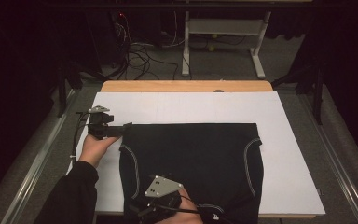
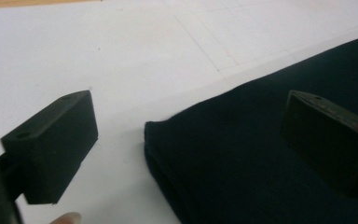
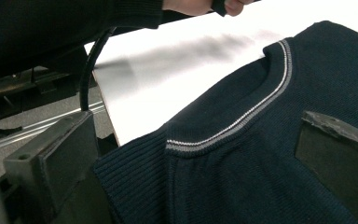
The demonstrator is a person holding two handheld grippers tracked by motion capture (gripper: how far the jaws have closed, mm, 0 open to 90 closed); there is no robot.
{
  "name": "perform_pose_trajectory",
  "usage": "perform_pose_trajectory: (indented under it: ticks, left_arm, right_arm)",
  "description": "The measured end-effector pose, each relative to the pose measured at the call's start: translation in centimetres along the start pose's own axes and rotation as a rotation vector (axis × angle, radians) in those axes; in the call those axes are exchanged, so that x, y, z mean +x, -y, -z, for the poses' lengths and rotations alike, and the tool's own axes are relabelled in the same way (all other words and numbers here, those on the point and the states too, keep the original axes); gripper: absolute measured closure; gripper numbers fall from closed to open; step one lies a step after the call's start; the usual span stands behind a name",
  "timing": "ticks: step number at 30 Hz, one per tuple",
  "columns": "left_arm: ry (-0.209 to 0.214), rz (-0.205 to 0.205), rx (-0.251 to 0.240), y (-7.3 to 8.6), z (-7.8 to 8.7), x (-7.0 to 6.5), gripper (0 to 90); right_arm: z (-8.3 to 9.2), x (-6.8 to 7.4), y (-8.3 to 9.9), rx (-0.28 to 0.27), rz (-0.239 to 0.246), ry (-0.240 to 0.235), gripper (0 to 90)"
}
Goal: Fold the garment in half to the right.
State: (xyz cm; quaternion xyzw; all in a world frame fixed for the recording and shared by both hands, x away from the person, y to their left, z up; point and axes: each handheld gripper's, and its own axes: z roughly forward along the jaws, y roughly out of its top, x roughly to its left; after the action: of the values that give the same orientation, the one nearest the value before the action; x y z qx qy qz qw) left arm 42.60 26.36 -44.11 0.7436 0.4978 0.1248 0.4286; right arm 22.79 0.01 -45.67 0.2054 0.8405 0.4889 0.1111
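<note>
A dark navy knitted garment [image 1: 191, 158] with white-striped armhole trim [image 3: 242, 119] lies flat on a white board [image 1: 191, 105]. My left gripper [image 1: 124, 129] sits at the garment's far left corner [image 2: 242, 168], open, one jaw over the board [image 2: 121, 46] and the other over the cloth, holding nothing. At the near left, my right gripper [image 1: 139, 210] is open too, and its jaws straddle the ribbed edge [image 3: 135, 177] beside the trim. I cannot tell whether either one touches the fabric.
The board rests on a wooden table [image 1: 186, 86], whose near left edge [image 3: 107, 112] drops off close to my right gripper. Metal rails [image 1: 37, 163] run along both sides. A table frame [image 1: 223, 28] and cables [image 1: 140, 56] stand on the floor behind.
</note>
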Motion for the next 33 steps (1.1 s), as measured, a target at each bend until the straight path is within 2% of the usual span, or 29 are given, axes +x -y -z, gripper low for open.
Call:
perform_pose_trajectory:
  ticks: [2,4,6,9,11,13,17,19,21,25,27,29,31,33]
  left_arm:
    - [-0.003,0.029,0.015,0.2,-0.6,0.5,3.4]
    - [-0.015,0.035,0.04,0.5,-1.2,0.9,3.4]
    - [-0.007,0.056,0.047,0.8,-1.9,1.0,3.4]
    - [-0.021,0.056,0.074,1.0,-2.9,0.9,3.5]
    - [-0.053,0.049,0.104,1.2,-3.7,0.7,8.5]
    - [-0.061,0.061,0.125,1.3,-4.2,0.8,9.3]
    - [-0.076,0.054,0.114,1.3,-4.9,0.5,13.6]
    - [-0.07,0.04,0.108,1.4,-5.0,0.3,20.2]
    - [-0.072,0.009,0.111,1.4,-5.1,-0.1,27.1]
    - [-0.047,-0.022,0.112,1.7,-5.0,-0.4,45.1]
    - [-0.037,-0.027,0.106,1.9,-4.8,-0.5,54.0]
    - [-0.015,-0.018,0.078,2.3,-4.4,-0.4,65.8]
    - [-0.006,-0.029,0.044,2.6,-4.0,-0.6,70.5]
    - [-0.007,-0.037,0.03,2.9,-3.7,-0.9,70.8]
  right_arm:
    - [-0.1,0.1,0.1,0.011,-0.005,-0.001,0.4]
    - [-0.2,0.2,0.2,0.013,0.002,-0.002,0.4]
    - [-0.2,0.3,0.3,0.015,0.003,-0.002,0.5]
    - [0.0,0.3,0.5,0.019,0.003,0.003,0.5]
    - [0.0,0.2,0.5,0.021,0.001,0.005,0.5]
    - [0.0,0.2,0.6,0.018,-0.002,0.005,0.5]
    - [0.2,0.4,0.8,0.02,0.0,0.003,0.5]
    - [0.2,0.3,0.9,0.029,0.002,0.005,0.5]
    - [0.2,0.2,0.8,0.036,-0.003,0.006,0.5]
    - [-0.1,0.4,0.8,0.037,-0.001,0.0,0.7]
    - [-0.3,0.5,0.8,0.04,-0.004,-0.004,1.1]
    - [-0.5,0.7,0.9,0.049,-0.001,-0.008,1.6]
    - [-0.7,0.9,0.9,0.061,-0.001,-0.012,4.0]
    - [-1.0,1.1,0.9,0.081,-0.003,-0.006,7.4]
